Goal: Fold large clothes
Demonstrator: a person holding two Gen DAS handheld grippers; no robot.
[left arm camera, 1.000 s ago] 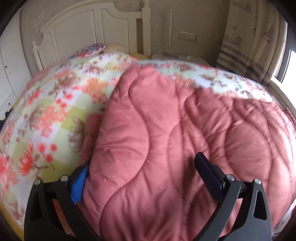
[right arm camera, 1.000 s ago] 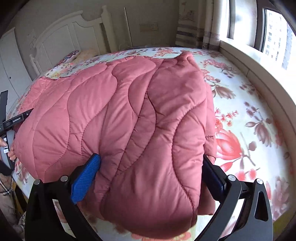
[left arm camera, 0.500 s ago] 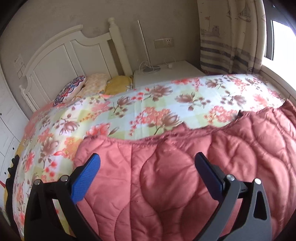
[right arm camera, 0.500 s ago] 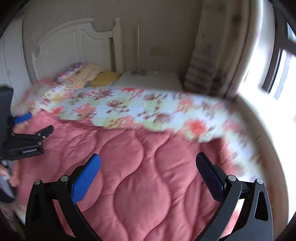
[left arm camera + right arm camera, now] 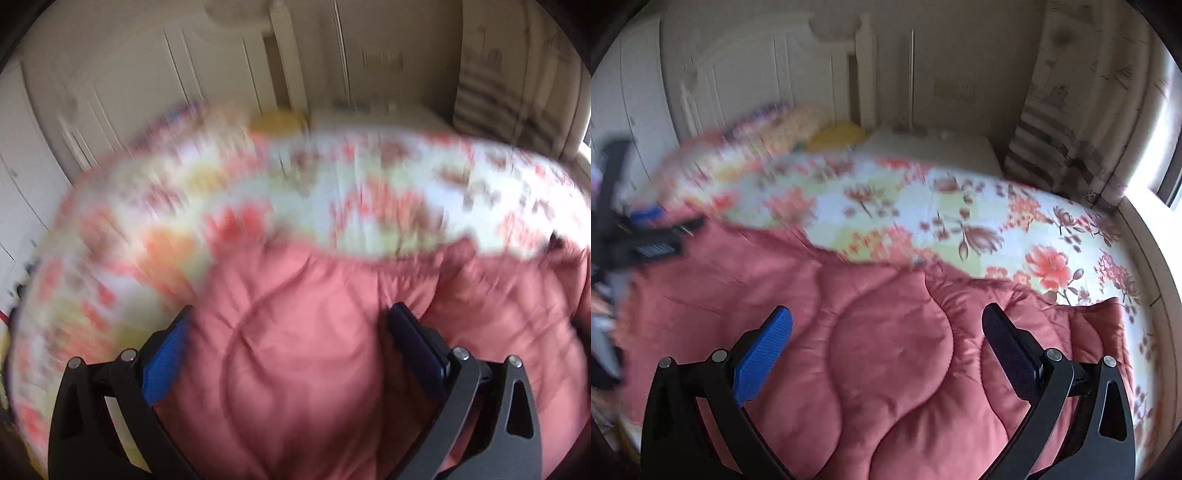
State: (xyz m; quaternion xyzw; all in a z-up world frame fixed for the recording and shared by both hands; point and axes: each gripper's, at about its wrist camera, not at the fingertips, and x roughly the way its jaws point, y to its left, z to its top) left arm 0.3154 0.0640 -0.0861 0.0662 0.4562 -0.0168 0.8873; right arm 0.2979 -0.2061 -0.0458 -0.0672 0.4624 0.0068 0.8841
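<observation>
Pink quilted garment: lies spread on the near part of the bed, over its floral sheet. Left tool: fingers wide apart, garment bulging up between them, grip not discernible through blur. Right tool: fingers wide apart above the garment, holding nothing.

Left gripper: black skeletal frame, silver screw heads at pivots, one bright blue ribbed pad, one dark navy pad. Right gripper: identical build, same blue/navy pads, triangular cut-outs in arms.
</observation>
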